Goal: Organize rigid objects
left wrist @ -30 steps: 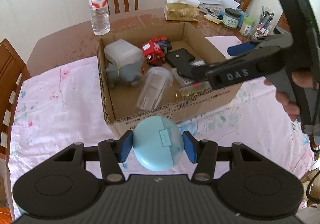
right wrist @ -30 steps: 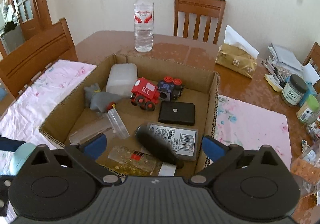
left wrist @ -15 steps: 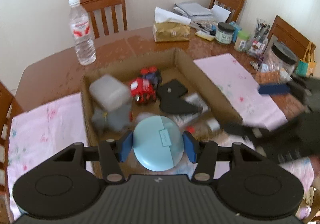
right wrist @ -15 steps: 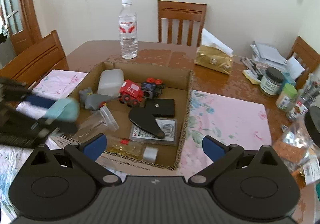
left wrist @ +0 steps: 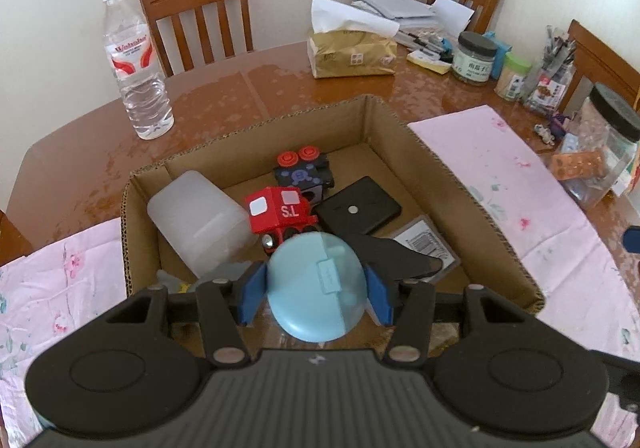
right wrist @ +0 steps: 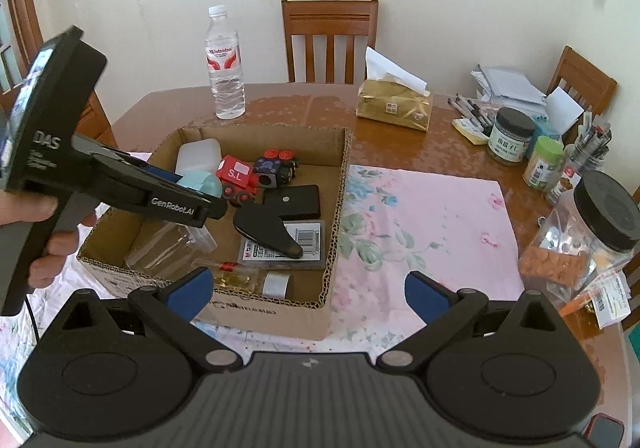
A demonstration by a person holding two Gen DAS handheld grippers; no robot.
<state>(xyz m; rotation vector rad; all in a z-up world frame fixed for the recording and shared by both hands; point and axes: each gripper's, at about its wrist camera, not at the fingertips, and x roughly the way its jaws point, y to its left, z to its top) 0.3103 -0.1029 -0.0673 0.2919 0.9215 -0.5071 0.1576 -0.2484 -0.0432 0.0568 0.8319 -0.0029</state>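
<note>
Your left claw [left wrist: 316,294] is clamping the pale blue round case [left wrist: 316,286] between its blue pads [left wrist: 251,294], holding it above the near part of the cardboard box [left wrist: 460,184], over the box's contents. The right wrist view is showing the same case [right wrist: 200,184] raised above the box's left side. Your right claw [right wrist: 308,288] is hanging spread apart and gripping nothing, off the box's near edge. Inside the box, a red toy truck [left wrist: 280,214], a black block with red knobs [left wrist: 304,174], a frosted white container [left wrist: 196,216], a flat black wallet [left wrist: 356,210] and a clear cup [right wrist: 168,244] are lying. The box is sitting mid-surface, with a water bottle [left wrist: 134,64] standing toward the far left corner.
</note>
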